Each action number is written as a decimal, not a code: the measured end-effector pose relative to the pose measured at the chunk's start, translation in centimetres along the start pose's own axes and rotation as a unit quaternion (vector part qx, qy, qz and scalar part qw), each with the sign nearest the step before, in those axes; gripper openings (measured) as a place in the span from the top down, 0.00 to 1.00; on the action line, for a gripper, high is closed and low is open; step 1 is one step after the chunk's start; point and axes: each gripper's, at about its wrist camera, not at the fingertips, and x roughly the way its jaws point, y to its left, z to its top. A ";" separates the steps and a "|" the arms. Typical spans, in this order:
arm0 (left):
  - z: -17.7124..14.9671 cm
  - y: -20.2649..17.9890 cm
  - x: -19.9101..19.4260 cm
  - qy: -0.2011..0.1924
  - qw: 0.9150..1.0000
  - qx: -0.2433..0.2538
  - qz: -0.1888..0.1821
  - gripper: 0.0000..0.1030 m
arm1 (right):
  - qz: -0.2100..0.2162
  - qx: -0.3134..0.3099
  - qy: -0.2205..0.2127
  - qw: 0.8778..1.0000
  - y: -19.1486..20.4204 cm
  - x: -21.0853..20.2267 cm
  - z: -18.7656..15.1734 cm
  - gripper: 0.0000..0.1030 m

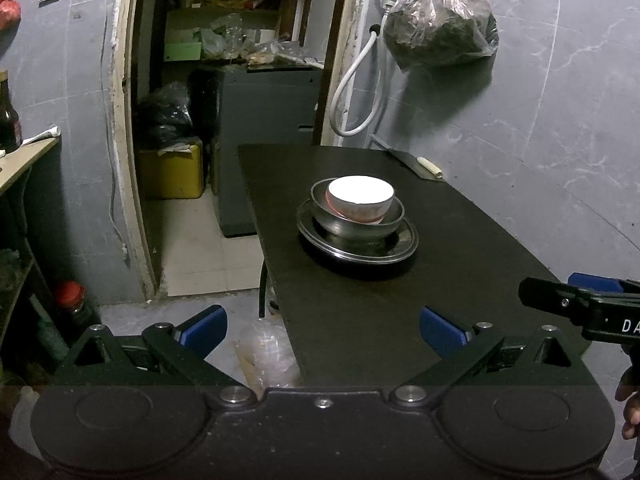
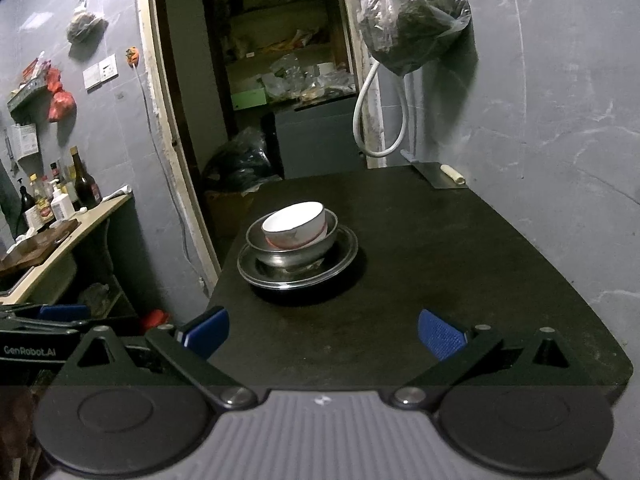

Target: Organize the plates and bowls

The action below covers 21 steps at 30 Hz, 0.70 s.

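A white ceramic bowl [image 1: 361, 197] [image 2: 294, 222] sits tilted inside a steel bowl [image 1: 394, 219] [image 2: 328, 240]. Both rest on a steel plate [image 1: 408, 244] [image 2: 348, 252] stacked on a dark plate, on the black table [image 1: 400, 312] [image 2: 440, 260]. My left gripper [image 1: 322, 330] is open at the table's near left corner, well short of the stack, with nothing between its blue pads. My right gripper [image 2: 323, 334] is open over the table's near edge, also empty. Each gripper shows at the side of the other's view: the right gripper [image 1: 576, 300], the left gripper [image 2: 44, 316].
A cleaver [image 1: 412, 160] [image 2: 440, 174] lies at the table's far right corner by the grey wall. A bag [image 1: 440, 28] [image 2: 414, 16] hangs on the wall above it. A doorway to a cluttered storeroom [image 1: 240, 80] is behind. A counter with bottles [image 2: 60, 200] stands left.
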 end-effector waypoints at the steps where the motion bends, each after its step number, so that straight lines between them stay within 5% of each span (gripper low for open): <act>1: 0.0 0.0 0.0 0.000 1.000 -0.001 0.000 0.01 | 0.001 0.000 0.001 1.000 0.0 0.0 0.0 0.00; 21: 0.0 0.8 -0.1 -0.001 1.000 -0.017 -0.008 0.01 | 0.004 -0.010 0.003 1.000 0.9 0.1 0.2 0.00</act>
